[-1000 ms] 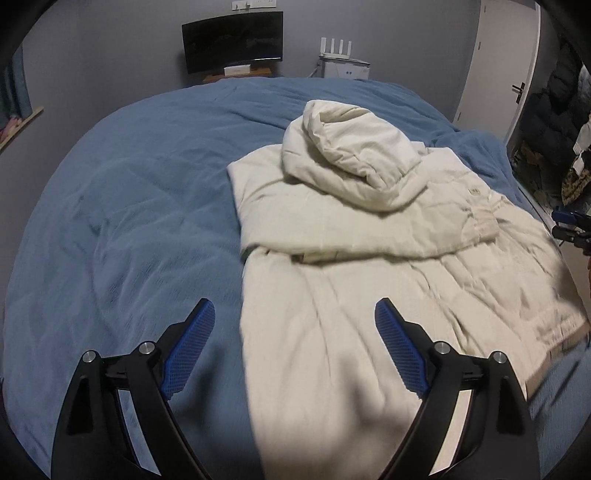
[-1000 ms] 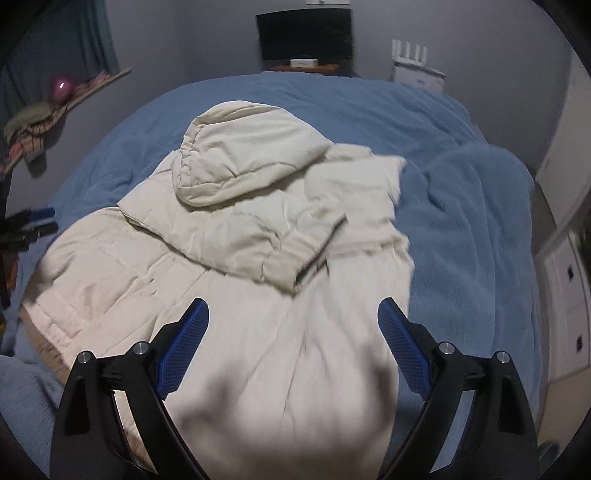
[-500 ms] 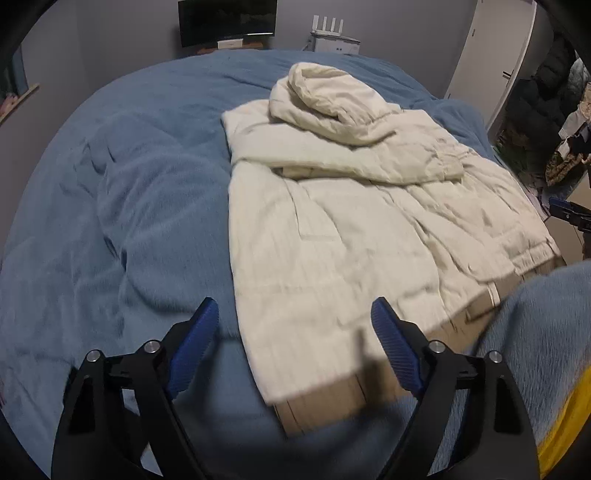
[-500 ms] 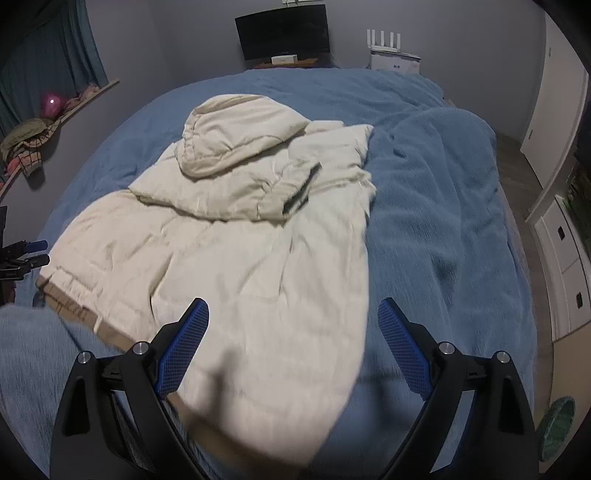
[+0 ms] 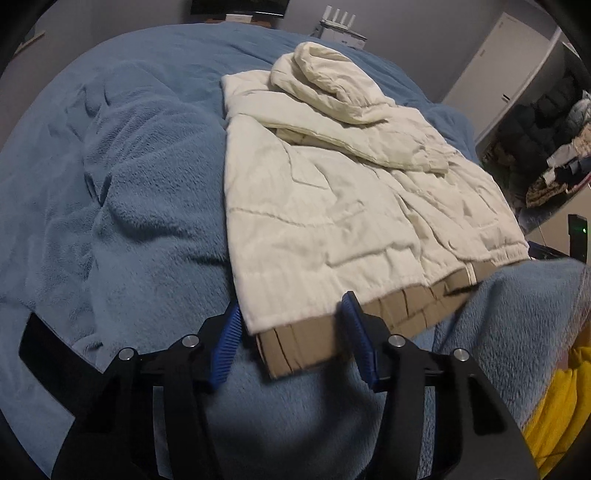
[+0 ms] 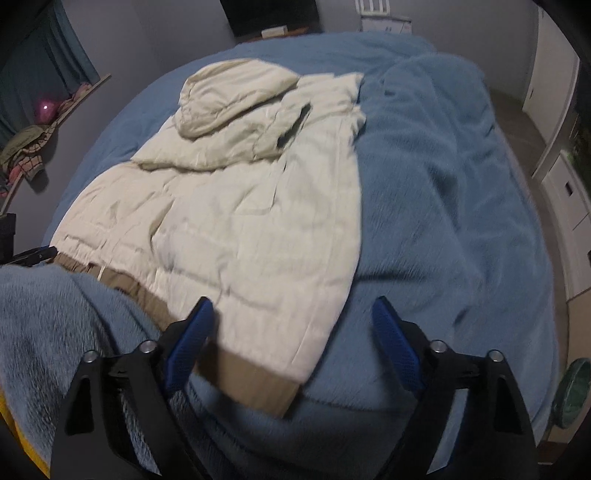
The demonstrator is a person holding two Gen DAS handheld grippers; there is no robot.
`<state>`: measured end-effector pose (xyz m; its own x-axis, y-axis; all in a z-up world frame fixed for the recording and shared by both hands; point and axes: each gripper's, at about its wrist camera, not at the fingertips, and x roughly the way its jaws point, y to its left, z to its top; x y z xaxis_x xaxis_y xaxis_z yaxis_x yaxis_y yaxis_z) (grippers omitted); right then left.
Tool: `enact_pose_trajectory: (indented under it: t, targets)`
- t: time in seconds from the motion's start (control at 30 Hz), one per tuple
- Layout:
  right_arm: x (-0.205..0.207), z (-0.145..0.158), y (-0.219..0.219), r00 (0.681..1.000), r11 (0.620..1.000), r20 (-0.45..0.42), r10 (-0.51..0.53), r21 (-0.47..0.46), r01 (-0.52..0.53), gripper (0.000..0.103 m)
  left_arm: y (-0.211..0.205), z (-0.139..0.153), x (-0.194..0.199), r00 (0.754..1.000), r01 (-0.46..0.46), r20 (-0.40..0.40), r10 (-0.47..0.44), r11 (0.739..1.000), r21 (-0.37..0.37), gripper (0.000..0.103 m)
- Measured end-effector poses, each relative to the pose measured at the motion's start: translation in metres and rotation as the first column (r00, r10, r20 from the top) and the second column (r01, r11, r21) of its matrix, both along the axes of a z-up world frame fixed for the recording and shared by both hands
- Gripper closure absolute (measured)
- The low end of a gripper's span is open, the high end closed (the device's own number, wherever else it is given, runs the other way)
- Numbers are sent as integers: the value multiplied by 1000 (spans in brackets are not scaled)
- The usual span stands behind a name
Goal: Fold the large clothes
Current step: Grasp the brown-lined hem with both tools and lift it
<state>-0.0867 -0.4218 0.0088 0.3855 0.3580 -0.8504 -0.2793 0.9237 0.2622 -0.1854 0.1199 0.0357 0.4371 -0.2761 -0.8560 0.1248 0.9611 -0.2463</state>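
Observation:
A cream hooded jacket (image 5: 332,206) lies flat on the blue blanket (image 5: 140,206), hood at the far end and one sleeve folded across the chest. Its tan hem (image 5: 310,343) faces me. My left gripper (image 5: 291,314) hovers at the hem's left corner. Its jaws are closing with that corner between them, and the pads are not pressing on it. In the right wrist view the same jacket (image 6: 251,221) shows its right hem corner (image 6: 258,384). That corner lies between the closing jaws of my right gripper (image 6: 291,314), which stand wide apart.
A raised fold of blue blanket (image 5: 517,314) covers part of the hem, with yellow fabric (image 5: 557,406) beside it. A monitor (image 6: 269,14) and router (image 5: 340,22) stand beyond the bed. White drawers (image 6: 565,192) stand on the right and a cluttered shelf (image 6: 40,136) on the left.
Both grippers have drawn back from over the jacket's middle to its near hem and sunk a little. The tan hem has come into view. Both pairs of jaws have narrowed, the left more.

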Motion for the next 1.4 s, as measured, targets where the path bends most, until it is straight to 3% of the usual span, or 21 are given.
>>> enact_pose_trajectory:
  t: [0.1,0.23,0.4,0.47,0.53,0.7,0.87,1.0,1.27,1.4]
  targets:
    - [-8,-1,1,999,999,-24,27,33,-26,40,-3,-2,-5,1000,16,-5,-16,1000,8,52]
    - [-14,-4,3,995,996,-51,82,24,-81,40,-1,-7,-9,1000,9,-5,-9,1000,-27,52]
    - [-4,-15,-1,995,991,-76,72,119,-62,40,-4,-8,-6,1000,14,12,-13,999,-40,53]
    - [1,-16,-1,996,987,-73,60,156,-48,43,-5,-7,-4,999,21,30,-20,999,-33,60]
    - [2,-11,-1,998,987,-34,54,151,-48,72,-4,-5,-3,999,23,43,-21,998,-54,81]
    - [-3,11,0,997,989,55,50,133,-57,87,-5,15,-5,994,48,106,-42,997,-55,90]
    - [9,41,6,990,988,125,67,130,-84,89,-1,44,15,984,57,174,-37,992,-112,92]
    - [31,62,8,986,985,161,53,152,-78,90,-5,70,37,969,60,244,-37,994,-88,93]
    - [121,91,1,981,964,182,-72,266,21,90,11,111,117,951,-14,302,59,989,-149,94]
    - [178,98,1,972,948,179,-153,303,93,90,15,120,163,944,-79,309,114,989,-123,94]
